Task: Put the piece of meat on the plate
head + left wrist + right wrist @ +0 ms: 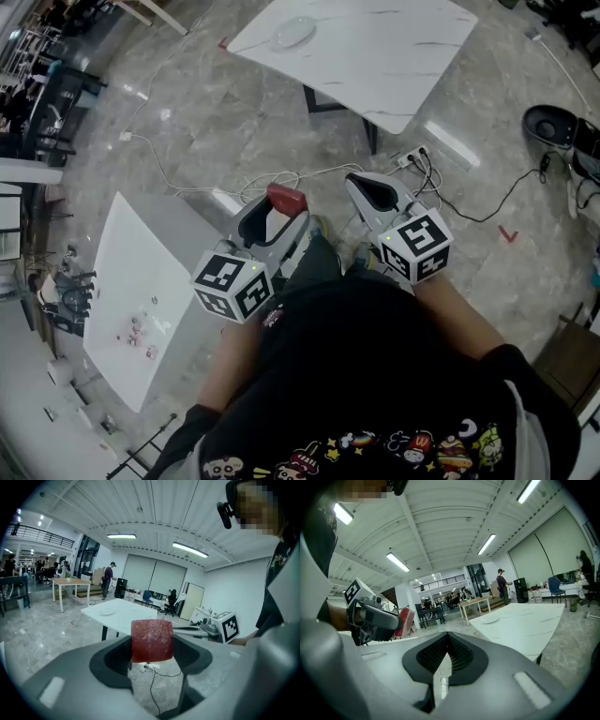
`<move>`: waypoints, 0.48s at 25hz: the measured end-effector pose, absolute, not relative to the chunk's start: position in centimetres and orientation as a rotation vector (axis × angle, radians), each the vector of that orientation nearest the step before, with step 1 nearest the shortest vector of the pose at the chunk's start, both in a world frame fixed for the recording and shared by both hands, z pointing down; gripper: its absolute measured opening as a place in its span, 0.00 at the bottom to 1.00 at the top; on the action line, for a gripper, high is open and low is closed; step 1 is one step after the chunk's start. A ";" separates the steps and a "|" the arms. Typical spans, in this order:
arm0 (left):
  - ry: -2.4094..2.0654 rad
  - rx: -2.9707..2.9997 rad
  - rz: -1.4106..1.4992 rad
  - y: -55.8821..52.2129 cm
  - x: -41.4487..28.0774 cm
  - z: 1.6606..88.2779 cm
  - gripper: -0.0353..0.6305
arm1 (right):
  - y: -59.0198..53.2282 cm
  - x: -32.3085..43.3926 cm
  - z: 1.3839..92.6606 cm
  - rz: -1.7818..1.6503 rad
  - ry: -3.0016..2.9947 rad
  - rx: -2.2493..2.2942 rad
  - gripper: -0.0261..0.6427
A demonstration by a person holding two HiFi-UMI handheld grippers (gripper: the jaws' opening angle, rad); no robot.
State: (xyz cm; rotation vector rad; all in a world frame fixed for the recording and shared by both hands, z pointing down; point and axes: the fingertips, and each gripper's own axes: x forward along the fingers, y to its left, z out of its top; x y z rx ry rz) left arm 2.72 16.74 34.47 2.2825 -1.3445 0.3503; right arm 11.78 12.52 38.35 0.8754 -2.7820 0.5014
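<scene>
Meat, a red, square-cut, soft-looking piece [151, 640], is clamped between the jaws of the left tool [274, 217], which are closed onto its two sides. Much of the piece stands out beyond the jaw tips. It is held in the air over the grey stone floor [187, 103], well apart from the white marble-topped table [403, 56]. The round white plate [294, 33] lies on that table near its left corner as the head view shows it, and nothing is seen on it. The right tool [445, 648] is empty, its jaws brought fully together, and is held just beside the left one.

The step in hand is judged to be the carry to the plate. The grip is best kept as it is, since a harder squeeze would likely deform the piece. The meat should be brought over the plate's middle, lowered until it touches, and only then released. The loose white cables [281, 178] on the floor between the person and the table should be stepped around.
</scene>
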 end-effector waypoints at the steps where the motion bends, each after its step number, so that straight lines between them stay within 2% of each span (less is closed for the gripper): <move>1: -1.340 2.285 0.350 16.5 2.8 34.5 0.63 | 12.4 12.0 38.4 0.502 -2.778 0.881 0.07; 12: -1.302 2.274 0.321 14.4 0.4 36.2 0.63 | 10.3 9.8 39.4 0.497 -2.733 0.887 0.07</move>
